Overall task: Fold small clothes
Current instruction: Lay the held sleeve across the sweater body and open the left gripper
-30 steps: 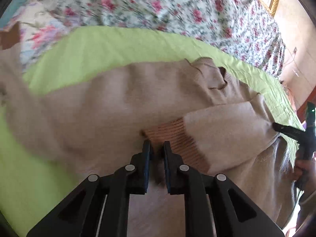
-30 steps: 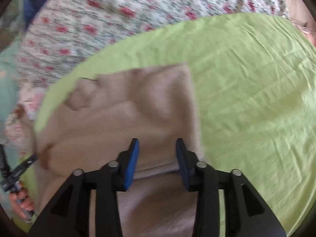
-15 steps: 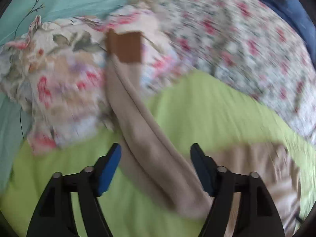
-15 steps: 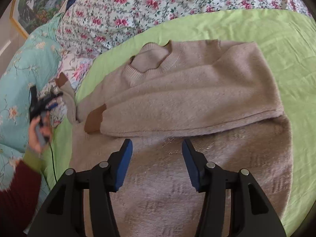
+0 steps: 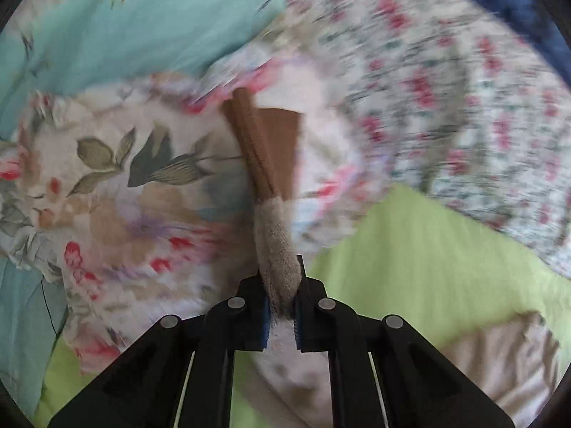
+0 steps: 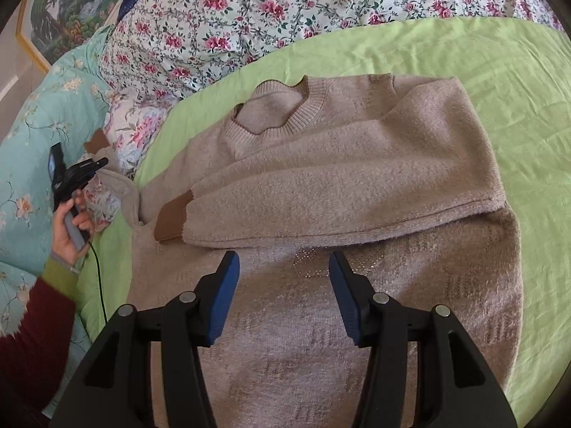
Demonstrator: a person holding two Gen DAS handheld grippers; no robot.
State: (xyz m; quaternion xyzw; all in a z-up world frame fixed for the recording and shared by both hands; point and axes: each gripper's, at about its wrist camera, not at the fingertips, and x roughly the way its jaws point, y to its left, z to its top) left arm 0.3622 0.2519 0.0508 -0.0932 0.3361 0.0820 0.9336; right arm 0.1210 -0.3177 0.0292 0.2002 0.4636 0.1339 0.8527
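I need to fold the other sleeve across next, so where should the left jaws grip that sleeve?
Grip the sleeve just below its brown cuff, closing across its narrow bunched width. The left gripper already pinches it there, leaving the cuff free to lay over the sweater.

A bed spread with a lime-green sheet [image 6: 446, 53], a floral quilt [image 6: 249, 10] bunched along the top, a turquoise flowered cover [image 6: 32, 114] at left, and a gold-framed landscape painting [image 6: 60, 10] upper left.
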